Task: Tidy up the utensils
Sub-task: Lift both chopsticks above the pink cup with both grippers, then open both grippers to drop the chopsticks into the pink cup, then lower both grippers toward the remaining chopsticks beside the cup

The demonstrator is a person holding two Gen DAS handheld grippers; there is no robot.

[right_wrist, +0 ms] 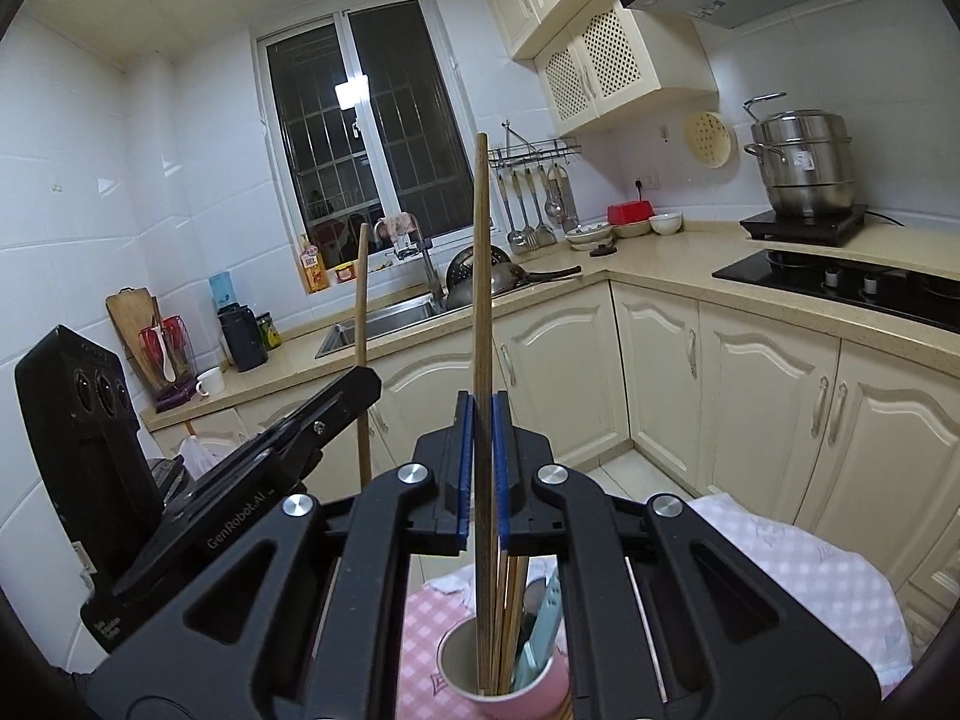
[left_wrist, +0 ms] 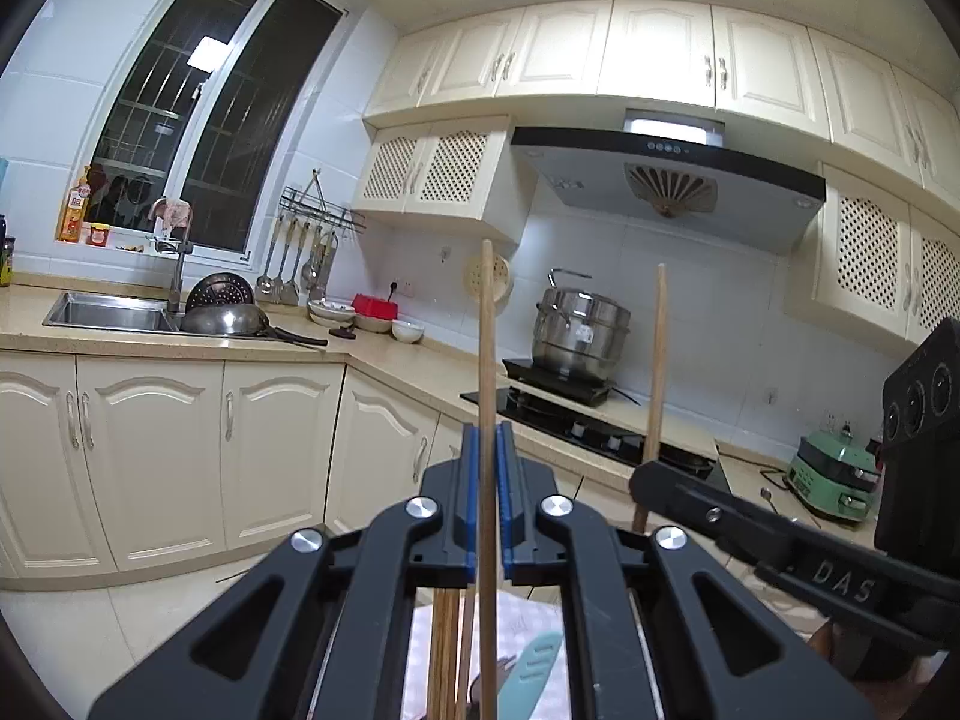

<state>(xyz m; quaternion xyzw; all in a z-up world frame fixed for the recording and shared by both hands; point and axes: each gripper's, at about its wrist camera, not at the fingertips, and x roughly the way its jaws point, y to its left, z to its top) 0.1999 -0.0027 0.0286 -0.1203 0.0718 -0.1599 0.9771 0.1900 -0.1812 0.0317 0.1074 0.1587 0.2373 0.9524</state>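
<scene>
My left gripper (left_wrist: 487,498) and right gripper (right_wrist: 478,468) each pinch one wooden chopstick (left_wrist: 487,360) — the pink cup (right_wrist: 510,681), bottom centre, already holds several; these two remain.

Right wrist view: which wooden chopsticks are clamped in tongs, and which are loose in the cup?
Two: the one in the right tongs and the one in the left tongs. The rest stand loose in the pink cup.

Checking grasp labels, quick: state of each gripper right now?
Left gripper: closed, holding one wooden chopstick upright.
Right gripper: closed, holding another wooden chopstick upright, above the pink cup.
</scene>
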